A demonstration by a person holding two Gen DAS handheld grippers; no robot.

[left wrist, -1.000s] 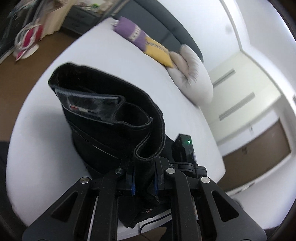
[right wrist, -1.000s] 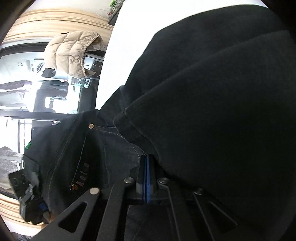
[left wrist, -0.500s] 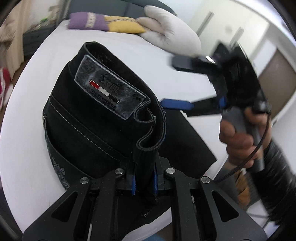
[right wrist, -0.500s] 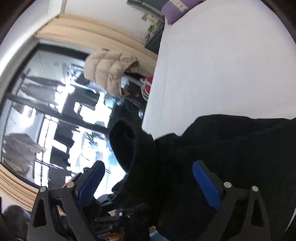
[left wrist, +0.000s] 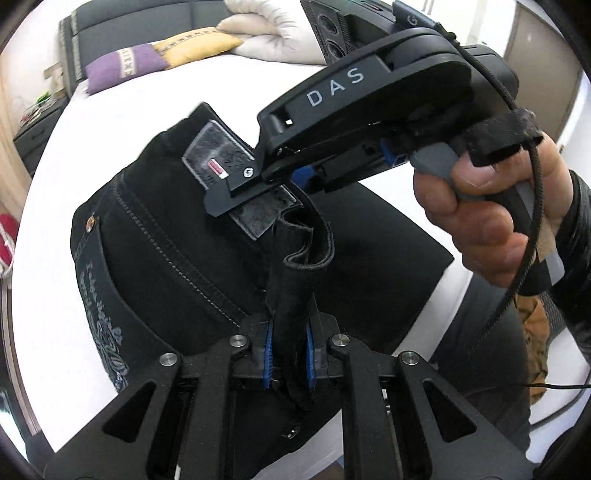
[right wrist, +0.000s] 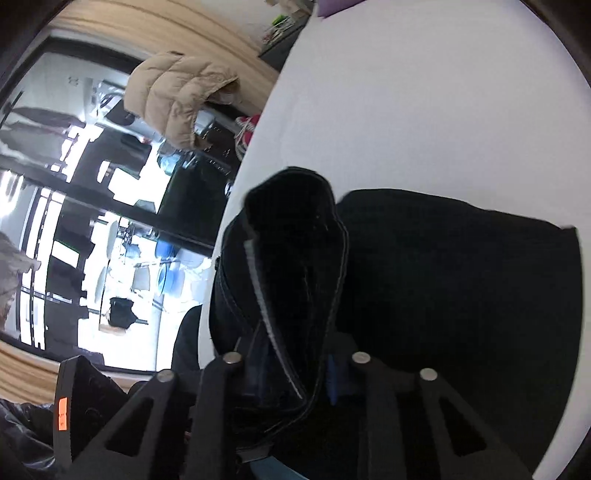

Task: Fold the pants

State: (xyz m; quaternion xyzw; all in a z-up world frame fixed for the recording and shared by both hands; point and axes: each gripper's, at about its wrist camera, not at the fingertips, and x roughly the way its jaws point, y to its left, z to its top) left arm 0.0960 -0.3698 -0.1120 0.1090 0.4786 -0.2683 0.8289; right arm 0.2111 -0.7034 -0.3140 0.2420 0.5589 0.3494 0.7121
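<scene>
Black pants [left wrist: 166, 266] lie bunched on the white bed [left wrist: 129, 110], waistband raised, with a grey leather patch [left wrist: 221, 162] on it. At the bottom of the left wrist view, my left gripper [left wrist: 290, 354] is shut on a folded stretch of the waistband. My right gripper [left wrist: 266, 188], held by a hand [left wrist: 480, 229], reaches in from the right at the patch. Its jaws are closing, and the waistband stands between them. In the right wrist view the band rises out of that gripper [right wrist: 295, 376], and the rest of the pants [right wrist: 443, 277] spreads right over the bed [right wrist: 406, 110].
Purple [left wrist: 122, 70], yellow [left wrist: 195, 44] and white pillows [left wrist: 266, 33] line the bed's far end by a dark headboard [left wrist: 110, 26]. A beige jacket [right wrist: 177, 92] hangs near a window beyond the bed's left edge. Red shoes [left wrist: 5, 240] sit on the floor.
My right gripper let go of the dark fabric, opened wide, rose and closed around the waistband at the patch. The left gripper rolled and swung, still holding the waistband.
</scene>
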